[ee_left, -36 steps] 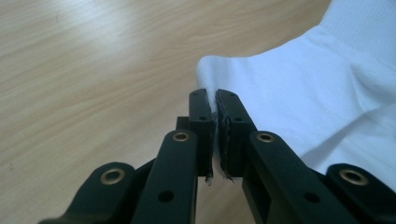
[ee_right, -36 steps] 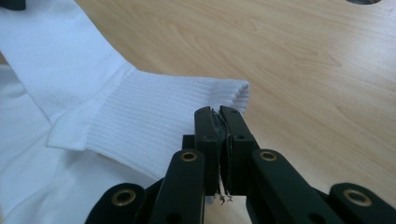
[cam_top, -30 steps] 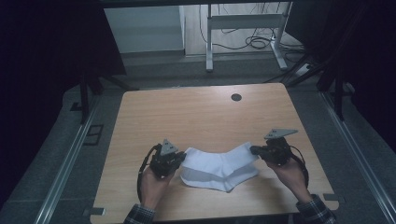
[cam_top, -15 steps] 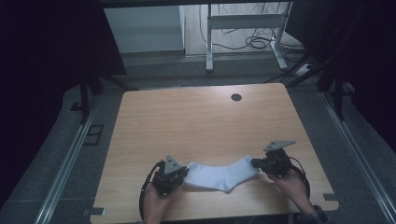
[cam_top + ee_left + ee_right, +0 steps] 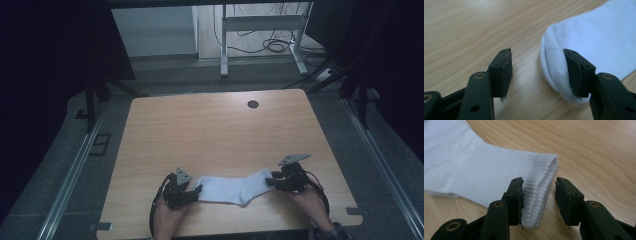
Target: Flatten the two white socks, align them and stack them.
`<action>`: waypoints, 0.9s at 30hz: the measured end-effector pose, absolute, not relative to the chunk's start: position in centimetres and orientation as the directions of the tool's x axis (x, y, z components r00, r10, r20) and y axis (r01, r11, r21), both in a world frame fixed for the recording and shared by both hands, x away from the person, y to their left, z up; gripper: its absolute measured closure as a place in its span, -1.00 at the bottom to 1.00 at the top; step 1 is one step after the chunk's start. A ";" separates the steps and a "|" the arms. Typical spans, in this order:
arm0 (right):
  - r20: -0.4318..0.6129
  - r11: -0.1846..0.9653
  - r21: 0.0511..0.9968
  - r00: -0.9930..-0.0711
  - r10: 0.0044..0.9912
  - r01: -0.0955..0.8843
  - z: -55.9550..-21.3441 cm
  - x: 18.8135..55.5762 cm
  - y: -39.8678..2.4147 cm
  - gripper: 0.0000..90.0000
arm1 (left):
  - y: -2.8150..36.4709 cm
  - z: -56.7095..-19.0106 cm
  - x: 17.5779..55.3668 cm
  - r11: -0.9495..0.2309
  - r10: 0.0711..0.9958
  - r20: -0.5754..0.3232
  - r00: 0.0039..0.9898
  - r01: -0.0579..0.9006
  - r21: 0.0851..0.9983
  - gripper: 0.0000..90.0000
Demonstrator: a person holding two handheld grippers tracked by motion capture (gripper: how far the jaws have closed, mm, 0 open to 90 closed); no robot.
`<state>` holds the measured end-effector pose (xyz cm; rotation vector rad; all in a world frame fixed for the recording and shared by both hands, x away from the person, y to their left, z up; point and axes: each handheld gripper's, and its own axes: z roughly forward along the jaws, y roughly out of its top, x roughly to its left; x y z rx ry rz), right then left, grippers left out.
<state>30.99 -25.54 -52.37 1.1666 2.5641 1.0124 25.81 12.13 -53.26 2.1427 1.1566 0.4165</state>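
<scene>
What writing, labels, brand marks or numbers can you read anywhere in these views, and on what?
None can be read in any view.
White sock: plain knit, no logo or print on the toe end or the ribbed cuff.
Wooden table: bare grain and a dark round hole, no sticker.
Left claw and right claw: plain black, screws only, no marking.

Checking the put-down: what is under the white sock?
The white sock lies flat on the wooden table, its cuff between the right gripper's just-opened jaws. Whatever its fabric covers cannot be seen.
</scene>
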 end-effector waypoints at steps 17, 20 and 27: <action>0.188 0.418 0.661 -0.676 0.712 0.624 -51.3 31.6 -25.6 0.75 | 12.3 -51.6 28.1 -0.363 0.800 -0.101 0.592 0.612 0.703 0.86; 0.178 0.408 0.677 -0.674 0.717 0.612 -50.5 32.4 -25.3 0.75 | 12.4 -50.6 29.3 -0.369 0.802 -0.080 0.592 0.596 0.713 0.85; 0.163 0.386 0.701 -0.661 0.733 0.600 -49.2 35.3 -24.5 0.75 | 12.8 -49.1 32.8 -0.367 0.818 -0.057 0.573 0.595 0.715 0.85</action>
